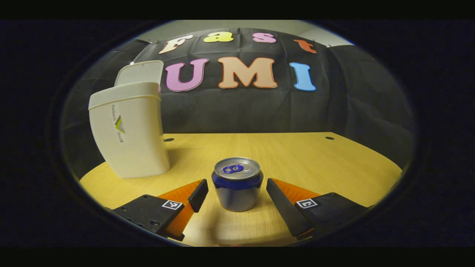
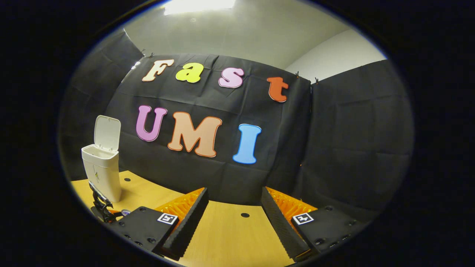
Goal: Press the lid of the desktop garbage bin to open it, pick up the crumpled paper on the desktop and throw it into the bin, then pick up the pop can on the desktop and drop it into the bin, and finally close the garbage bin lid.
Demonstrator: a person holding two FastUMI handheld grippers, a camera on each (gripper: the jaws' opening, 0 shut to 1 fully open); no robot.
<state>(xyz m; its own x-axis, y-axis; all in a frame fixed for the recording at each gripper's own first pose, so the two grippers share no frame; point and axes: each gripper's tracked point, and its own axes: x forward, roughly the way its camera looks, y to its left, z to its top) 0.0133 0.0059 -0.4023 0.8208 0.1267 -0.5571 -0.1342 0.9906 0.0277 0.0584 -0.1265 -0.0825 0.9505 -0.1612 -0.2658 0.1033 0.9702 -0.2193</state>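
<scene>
A blue and silver pop can (image 1: 237, 184) stands upright on the wooden desktop (image 1: 304, 159). My left gripper (image 1: 236, 193) is open, one finger on each side of the can and not touching it. The white garbage bin (image 1: 128, 128) stands at the left with its lid (image 1: 140, 72) flipped up. In the right gripper view the bin (image 2: 102, 168) is far off at the left, lid (image 2: 107, 132) raised. My right gripper (image 2: 233, 213) is open above the desktop with nothing between its fingers. The left gripper (image 2: 101, 207) shows low at the left beside the bin.
Black cloth walls close off the back and right of the desktop (image 2: 230, 241). Small dark holes (image 1: 329, 138) dot the wood near the far edge. The desktop's right half lies bare of objects in the left gripper view.
</scene>
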